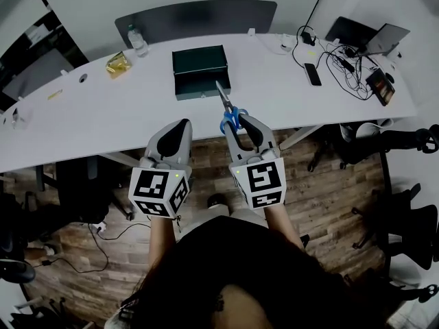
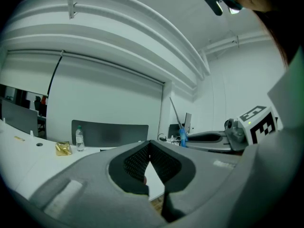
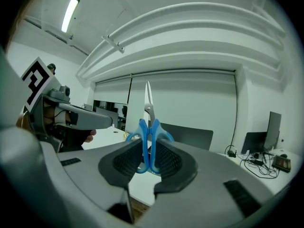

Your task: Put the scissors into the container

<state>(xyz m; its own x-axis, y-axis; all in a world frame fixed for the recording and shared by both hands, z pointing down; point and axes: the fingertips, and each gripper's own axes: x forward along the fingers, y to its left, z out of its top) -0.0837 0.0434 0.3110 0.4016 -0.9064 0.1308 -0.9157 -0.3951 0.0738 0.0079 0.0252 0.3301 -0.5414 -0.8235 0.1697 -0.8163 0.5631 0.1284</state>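
The scissors [image 1: 228, 108] have blue handles and silver blades, and my right gripper [image 1: 241, 120] is shut on the handles. The blades point up and away toward the dark green open container [image 1: 199, 72] on the white table [image 1: 103, 115]. In the right gripper view the scissors [image 3: 148, 127] stand upright between the pads of my right gripper [image 3: 148, 144]. My left gripper [image 1: 180, 125] hangs beside it over the table's near edge; the tips of my left gripper [image 2: 149, 145] meet with nothing between them. The scissors [image 2: 182, 134] also show at the right of the left gripper view.
A water bottle [image 1: 137, 41] and a gold packet [image 1: 118, 64] lie left of the container. A phone [image 1: 312, 74], tangled cables [image 1: 343, 64] and a laptop [image 1: 367, 36] crowd the table's right end. Dark chairs [image 1: 405, 142] stand on the wooden floor.
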